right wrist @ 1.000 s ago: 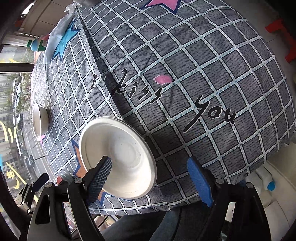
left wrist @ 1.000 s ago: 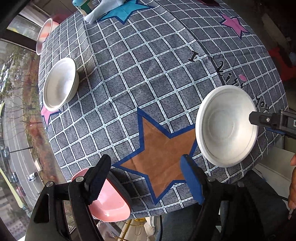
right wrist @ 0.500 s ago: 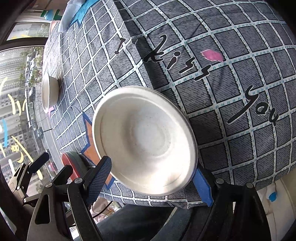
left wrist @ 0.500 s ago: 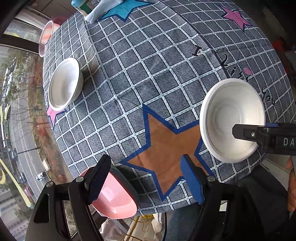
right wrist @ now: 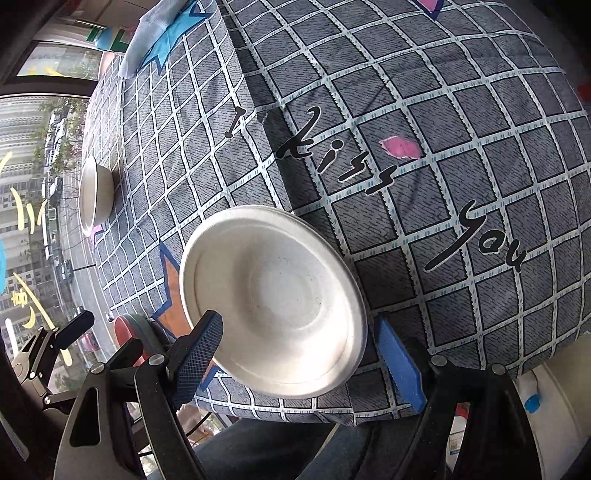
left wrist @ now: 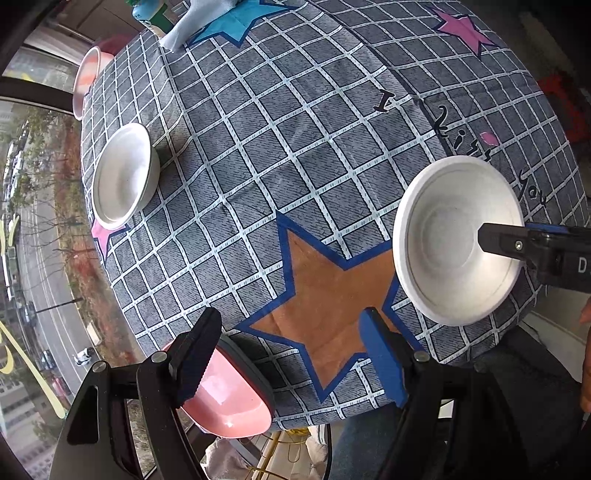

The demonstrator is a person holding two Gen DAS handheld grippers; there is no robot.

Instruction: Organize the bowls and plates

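Observation:
A white plate point(right wrist: 273, 299) with a deep centre lies on the checked tablecloth point(right wrist: 424, 110) near the table's front edge; the left wrist view shows this plate point(left wrist: 454, 240) at the right. My right gripper point(right wrist: 299, 356) hangs open just over the plate's near rim, and one of its fingers point(left wrist: 502, 242) reaches above the plate's middle. My left gripper point(left wrist: 288, 358) stands open over the brown star, nothing between its fingers. A pink bowl point(left wrist: 229, 402) sits at the table's edge under its left finger. A white bowl point(left wrist: 122, 177) rests at the far left.
A pink-rimmed bowl point(left wrist: 86, 81) stands at the back left corner. A light blue cloth point(left wrist: 199, 18) and a green-white container point(left wrist: 151, 14) lie at the far edge. A window with a street below runs along the left. A person's legs sit below the front edge.
The right gripper has come in over the white plate and rolled, so the plate now fills the space between its fingers. The left gripper has stayed where it was.

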